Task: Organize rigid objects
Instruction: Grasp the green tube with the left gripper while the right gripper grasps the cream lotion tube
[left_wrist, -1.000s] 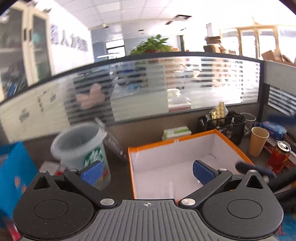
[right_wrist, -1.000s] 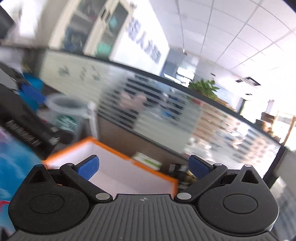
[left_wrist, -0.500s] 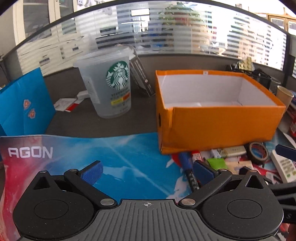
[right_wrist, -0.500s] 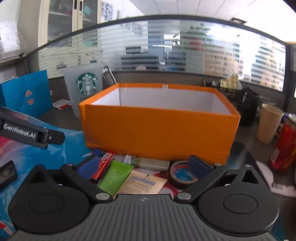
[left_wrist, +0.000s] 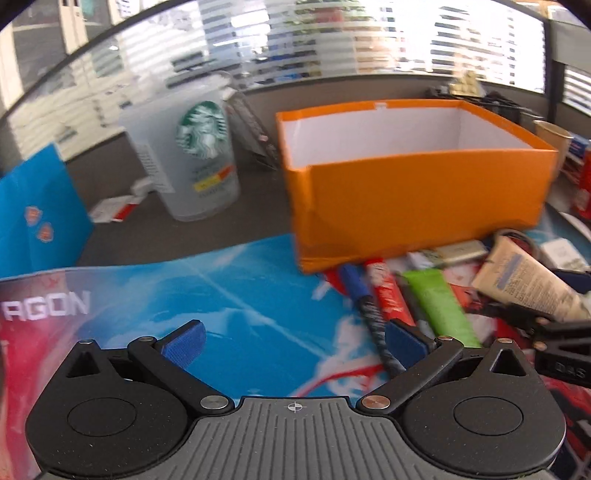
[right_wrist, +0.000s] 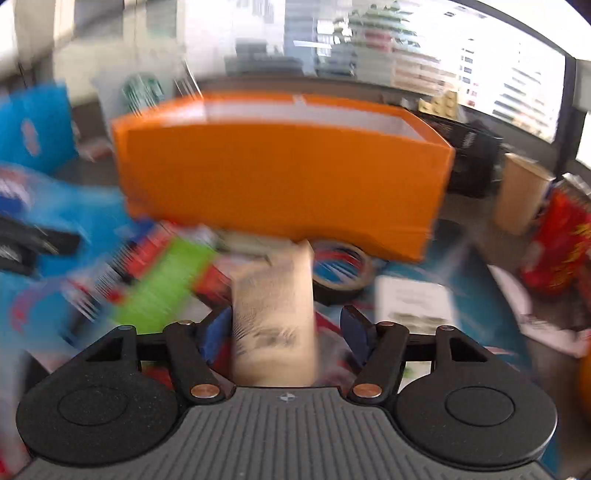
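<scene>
**Caller:** Between our right gripper's (right_wrist: 284, 334) blue pads sits the beige tube (right_wrist: 275, 314), running straight out ahead of the jaws toward the orange box (right_wrist: 280, 177). Those jaws have just been closing in; the left pad looks to be right at the tube's side, the right pad shows a gap. Blurry picture, so we cannot call a firm squeeze.

**Partner:** And from our left wrist view we see that same beige tube (left_wrist: 524, 284) off to the right of our jaws, tilted, with the right gripper's black linkage around its lower end.

**Caller:** Our left gripper (left_wrist: 293, 341) stands wide, nothing between the pads, only the blue and red mat (left_wrist: 221, 295) under them.

**Partner:** Just ahead of our left gripper's right pad we have the dark blue pen (left_wrist: 364, 306), then the red tube (left_wrist: 388, 291) and the green tube (left_wrist: 439, 306) side by side, all lying in front of the orange box's near wall.

**Caller:** Right of our right jaws, a roll of tape (right_wrist: 341, 271) against the box's foot, and a white card (right_wrist: 413, 299) beyond it.

**Partner:** Far ahead-left of our left jaws, the clear plastic cup (left_wrist: 195, 155) stands upright beside the box, well apart from us.
</scene>
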